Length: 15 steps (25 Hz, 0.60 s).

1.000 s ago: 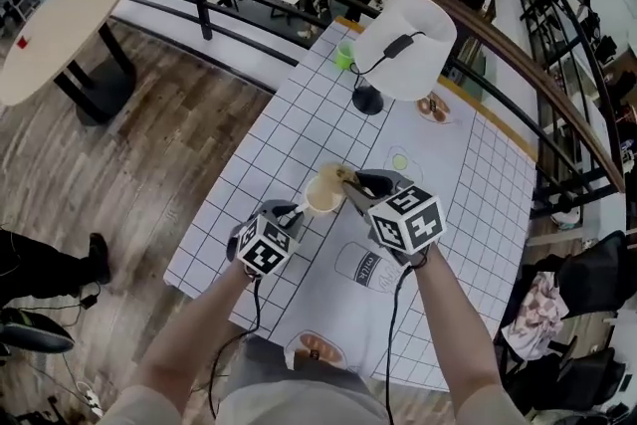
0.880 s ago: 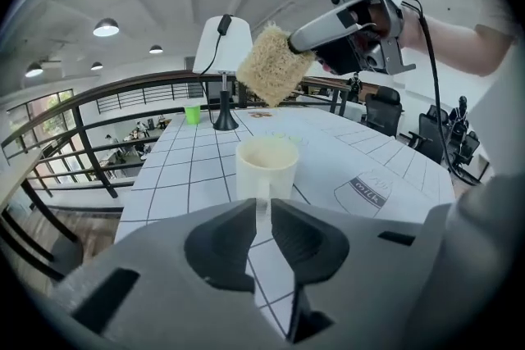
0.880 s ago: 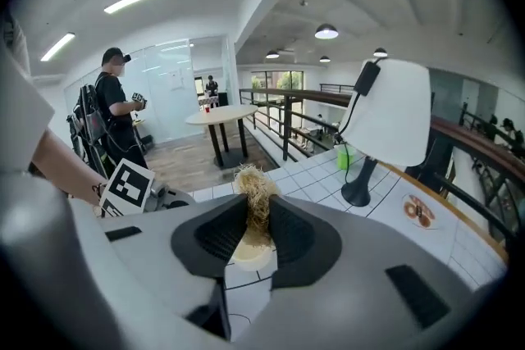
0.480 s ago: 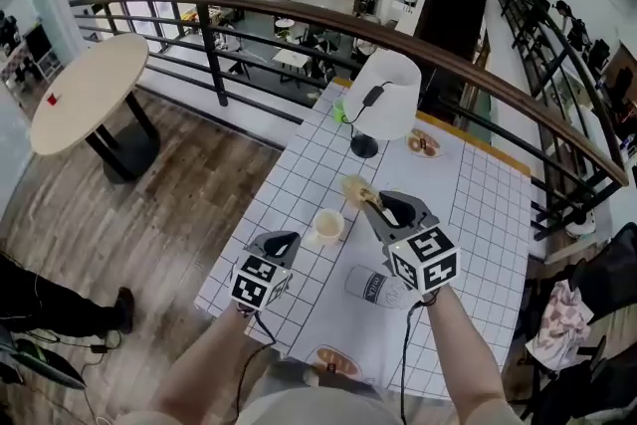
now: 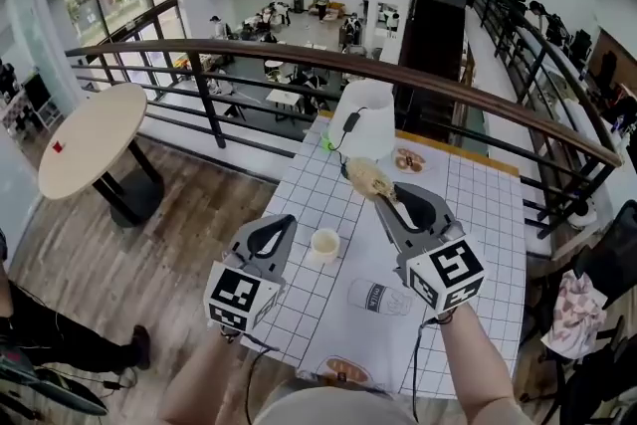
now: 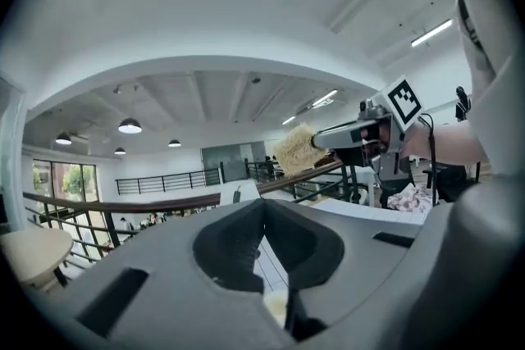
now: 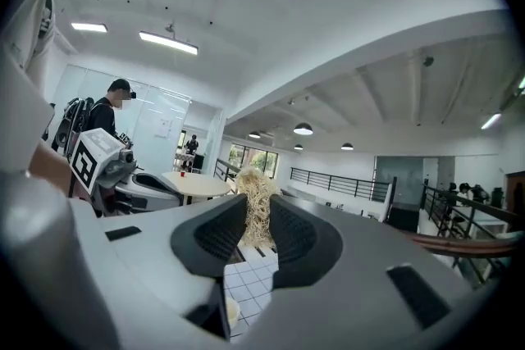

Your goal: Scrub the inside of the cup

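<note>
A white grid-patterned table [image 5: 468, 214] is standing against a dark railing [image 5: 299, 50] on an upper floor, with a white lamp [image 5: 363, 119] sitting at its far end and a round table [image 5: 95, 139] standing well apart on the wooden floor to the left. The cup [image 5: 324, 244] is standing upright on the grid surface, open end up, and neither tool is touching it. You are holding both tools level above the table, one on each side of the cup. Your right gripper [image 5: 390, 197] is clamping a tan fibrous scrubber [image 5: 368, 177], with its jaws standing narrow around the fibres and the tuft sticking out past the tips. Your left gripper [image 5: 284, 224] is carrying nothing, and its jaws are meeting tip to tip.
</note>
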Available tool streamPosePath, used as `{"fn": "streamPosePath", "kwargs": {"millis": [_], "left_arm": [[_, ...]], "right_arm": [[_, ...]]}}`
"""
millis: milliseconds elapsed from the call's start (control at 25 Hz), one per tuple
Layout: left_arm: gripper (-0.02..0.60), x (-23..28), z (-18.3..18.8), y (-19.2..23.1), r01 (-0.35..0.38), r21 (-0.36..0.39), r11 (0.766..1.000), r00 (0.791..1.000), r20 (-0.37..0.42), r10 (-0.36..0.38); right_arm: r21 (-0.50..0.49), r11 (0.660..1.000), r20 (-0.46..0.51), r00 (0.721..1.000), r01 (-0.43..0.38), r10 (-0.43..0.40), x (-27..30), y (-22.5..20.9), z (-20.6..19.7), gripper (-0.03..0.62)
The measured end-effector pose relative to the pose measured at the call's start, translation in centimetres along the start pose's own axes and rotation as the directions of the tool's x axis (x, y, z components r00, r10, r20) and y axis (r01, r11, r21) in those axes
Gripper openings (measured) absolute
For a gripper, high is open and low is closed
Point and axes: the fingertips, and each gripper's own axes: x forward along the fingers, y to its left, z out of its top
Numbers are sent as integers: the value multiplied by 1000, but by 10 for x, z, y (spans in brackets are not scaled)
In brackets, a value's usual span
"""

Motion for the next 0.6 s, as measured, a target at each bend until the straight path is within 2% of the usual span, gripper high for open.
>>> {"fn": "streamPosePath", "kwargs": {"millis": [160, 400, 600], "left_arm": [[14, -11, 53, -4, -14, 78, 997, 998, 65, 8], [14, -42, 115, -12, -43, 93, 995, 979, 202, 23], [12, -64, 133, -22, -65, 74, 995, 970, 237, 46]], "right_arm": [[-19, 999, 100, 994, 45, -43, -26, 3, 38, 87], [-46, 996, 219, 973, 79, -67, -67, 18, 83, 87], [-32, 996, 267, 961, 80, -69, -96, 31, 99, 91]]}}
